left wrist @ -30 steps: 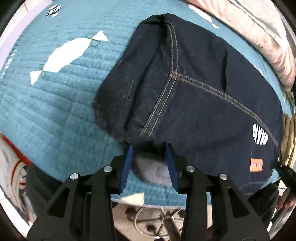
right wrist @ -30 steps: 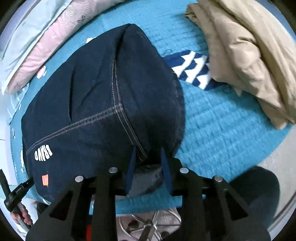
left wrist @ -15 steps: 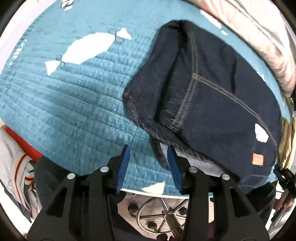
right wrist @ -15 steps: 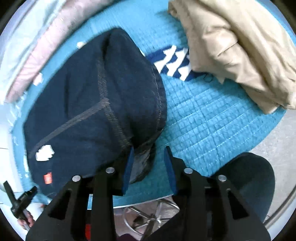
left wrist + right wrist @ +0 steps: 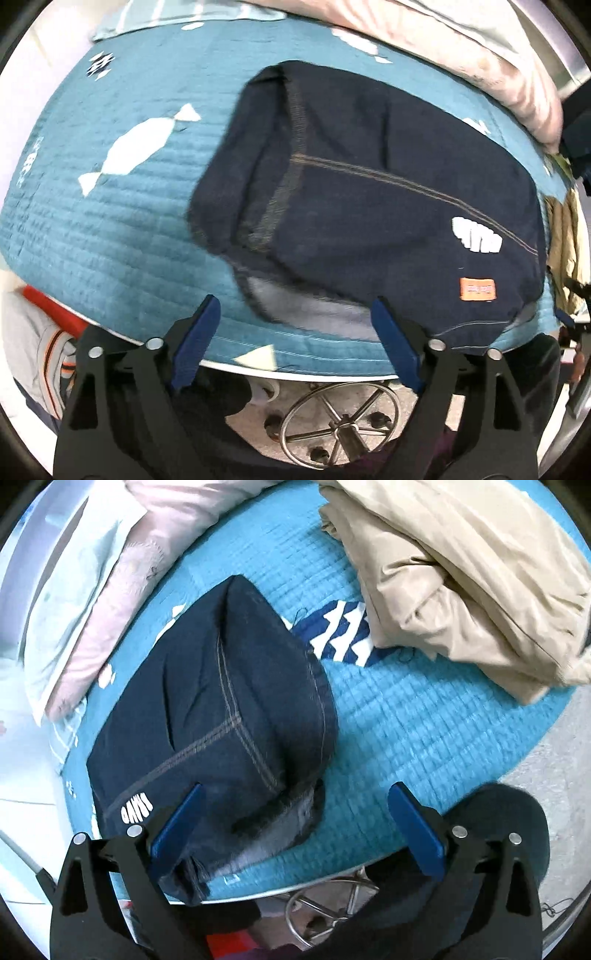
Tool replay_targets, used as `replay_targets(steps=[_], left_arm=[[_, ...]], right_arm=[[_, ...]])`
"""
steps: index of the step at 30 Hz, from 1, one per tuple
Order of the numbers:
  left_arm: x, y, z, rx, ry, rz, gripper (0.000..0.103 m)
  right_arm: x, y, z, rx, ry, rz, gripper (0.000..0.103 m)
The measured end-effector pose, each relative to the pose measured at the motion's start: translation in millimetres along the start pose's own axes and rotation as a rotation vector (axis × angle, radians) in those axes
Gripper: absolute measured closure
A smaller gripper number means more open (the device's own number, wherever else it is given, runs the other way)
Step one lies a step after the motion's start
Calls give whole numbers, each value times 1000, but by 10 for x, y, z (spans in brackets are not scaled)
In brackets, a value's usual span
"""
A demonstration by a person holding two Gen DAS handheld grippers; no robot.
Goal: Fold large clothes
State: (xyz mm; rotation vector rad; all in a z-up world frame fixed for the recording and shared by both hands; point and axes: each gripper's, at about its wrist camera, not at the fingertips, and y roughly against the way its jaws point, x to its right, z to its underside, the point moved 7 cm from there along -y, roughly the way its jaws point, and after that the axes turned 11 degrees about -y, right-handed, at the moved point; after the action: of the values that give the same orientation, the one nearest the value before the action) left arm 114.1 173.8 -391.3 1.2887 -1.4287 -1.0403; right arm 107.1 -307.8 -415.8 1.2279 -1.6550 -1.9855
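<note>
Both claws have let go and drawn back: the left claw (image 5: 295,325) and right claw (image 5: 295,812) gape empty. The folded dark-blue denim garment (image 5: 369,192) lies ahead on the teal quilted bench cover (image 5: 110,206), nearer the left.

My left gripper (image 5: 295,317) has its blue fingers (image 5: 195,339) spread wide, gripping nothing. My right gripper (image 5: 295,805) likewise, fingers (image 5: 415,823) wide apart.
</note>
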Motion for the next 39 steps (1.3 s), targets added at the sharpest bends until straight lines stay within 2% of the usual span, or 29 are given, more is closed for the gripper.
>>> replay_targets(steps=[3, 8, 10, 12, 13, 14, 15, 16, 18, 19, 21, 25, 29, 30, 31, 33, 34, 35, 37, 39], left_arm=[[197, -24, -64, 3, -29, 20, 16], [421, -84, -135, -17, -59, 24, 16], [474, -110, -166, -25, -64, 28, 16], [509, -154, -191, -36, -80, 10, 15], [517, -171, -197, -43, -85, 2, 15], [524, -186, -202, -49, -87, -1, 15], [530, -200, -212, -53, -85, 3, 15], [541, -212, -221, -56, -81, 7, 15], [566, -237, -251, -61, -76, 10, 15], [580, -247, -272, -60, -76, 11, 15], [627, -269, -325, -62, -78, 16, 15], [763, -289, -489, -55, -86, 30, 15], [927, -272, -769, -28, -109, 44, 16], [967, -262, -841, -19, -116, 45, 23], [1011, -256, -927, -10, -122, 46, 36], [1123, -242, -1160, -6, -128, 53, 47], [1178, -234, -1281, -2, -128, 57, 58], [1242, -226, -1415, 3, -132, 60, 64], [1342, -213, -1627, 18, -143, 76, 90], [1453, -228, -1875, 17, -150, 91, 98]], right_arm=[[-30, -94, -154, -24, -8, -63, 8], [-22, -484, -194, -170, -117, -189, 8], [-28, -568, -139, -220, -156, -246, 15], [-45, -550, -134, -201, -142, -250, 18], [-64, -532, -123, -204, -132, -254, 33], [-76, -516, -110, -213, -114, -247, 60], [-96, -493, -93, -228, -95, -256, 76], [-123, -474, -91, -236, -83, -279, 85], [-170, -449, -112, -226, -59, -295, 86], [-159, -491, -118, -229, -44, -256, 85], [-137, -625, -123, -249, -55, -218, 82], [-180, -769, -148, -274, -104, -225, 71], [-308, -744, -123, -220, -35, -132, 76], [-339, -752, -112, -210, -14, -104, 76], [-362, -773, -109, -205, -6, -80, 76], [-370, -820, -112, -218, -44, -68, 76], [-377, -834, -119, -226, -53, -68, 76], [-385, -841, -128, -235, -54, -66, 76], [-419, -861, -146, -245, -52, -56, 76], [-465, -882, -155, -242, -41, -30, 76]])
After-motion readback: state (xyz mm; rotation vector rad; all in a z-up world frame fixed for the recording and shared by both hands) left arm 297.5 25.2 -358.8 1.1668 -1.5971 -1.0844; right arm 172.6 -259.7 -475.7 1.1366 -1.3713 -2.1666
